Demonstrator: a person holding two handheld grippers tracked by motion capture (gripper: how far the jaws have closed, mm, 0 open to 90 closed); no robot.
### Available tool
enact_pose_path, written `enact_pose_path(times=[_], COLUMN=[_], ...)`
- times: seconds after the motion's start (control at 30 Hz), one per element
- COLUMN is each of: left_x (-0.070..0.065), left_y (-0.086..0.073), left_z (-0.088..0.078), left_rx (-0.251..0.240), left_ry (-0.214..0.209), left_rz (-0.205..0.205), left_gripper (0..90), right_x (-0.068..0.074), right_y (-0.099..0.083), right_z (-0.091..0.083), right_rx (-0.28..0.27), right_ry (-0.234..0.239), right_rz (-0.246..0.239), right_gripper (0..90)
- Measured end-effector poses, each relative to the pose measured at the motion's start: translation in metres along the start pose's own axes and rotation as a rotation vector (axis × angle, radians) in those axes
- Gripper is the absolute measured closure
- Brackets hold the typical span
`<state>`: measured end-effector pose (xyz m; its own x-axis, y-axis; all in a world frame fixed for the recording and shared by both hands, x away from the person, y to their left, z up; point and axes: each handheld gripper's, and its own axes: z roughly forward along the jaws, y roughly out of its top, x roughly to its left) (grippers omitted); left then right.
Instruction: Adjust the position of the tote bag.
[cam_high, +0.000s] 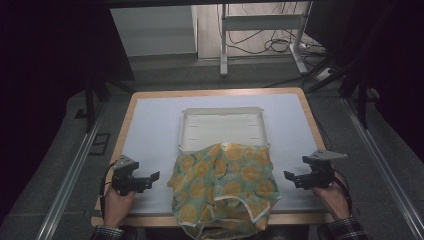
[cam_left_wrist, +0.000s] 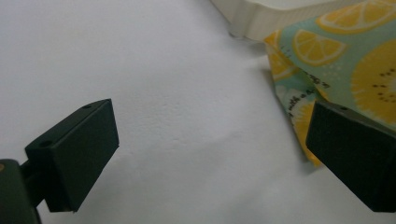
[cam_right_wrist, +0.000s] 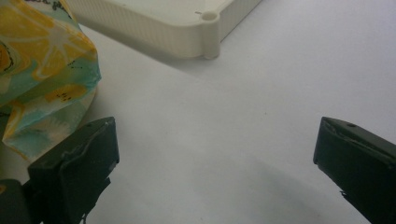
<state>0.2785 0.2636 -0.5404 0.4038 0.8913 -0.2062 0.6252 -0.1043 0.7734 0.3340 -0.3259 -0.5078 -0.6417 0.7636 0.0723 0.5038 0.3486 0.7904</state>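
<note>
High view: fruit-print cloth (cam_high: 225, 187) draped over tray (cam_high: 220, 127) edge and near counter (cam_high: 150, 120) edge; left gripper (cam_high: 150, 179) and right gripper (cam_high: 290, 177) flanking, jaws wide, empty, bare counter beside each.

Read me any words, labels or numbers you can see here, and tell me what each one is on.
No text can be read anywhere.
Lemon-print cloth: small dark script marks between the fruit slices, too blurred to read.
White tray: no lettering visible.
</note>
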Motion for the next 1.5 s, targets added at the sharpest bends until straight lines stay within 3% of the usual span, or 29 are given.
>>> enact_pose_path(times=[0.2,0.33,0.67,0.87,1.07,1.5], left_x=[-0.001,-0.003,-0.003,-0.006,-0.008,-0.016], left_y=[0.001,0.002,0.003,0.003,0.003,0.005], left_z=[0.0,0.003,0.003,0.004,0.003,-0.007], left_rx=[0.008,0.039,0.058,0.08,0.082,0.063], left_ry=[0.018,-0.006,-0.048,-0.028,-0.017,-0.005], left_rz=[0.025,0.02,0.008,0.032,0.055,0.102], left_gripper=[2.2,2.0,1.5,5.0,5.8,9.7], right_x=[0.0,0.002,0.003,0.006,0.006,0.015], right_y=[0.0,0.001,0.0,0.002,0.002,0.008], right_z=[0.002,0.004,0.006,0.007,0.008,0.005], right_rx=[0.008,0.023,0.045,0.038,0.071,0.123], right_ry=[0.01,0.004,-0.002,-0.018,-0.032,-0.019], right_rz=[-0.021,-0.032,-0.017,-0.007,0.01,-0.021], right_gripper=[0.1,0.1,0.1,0.1,0.1,0.1])
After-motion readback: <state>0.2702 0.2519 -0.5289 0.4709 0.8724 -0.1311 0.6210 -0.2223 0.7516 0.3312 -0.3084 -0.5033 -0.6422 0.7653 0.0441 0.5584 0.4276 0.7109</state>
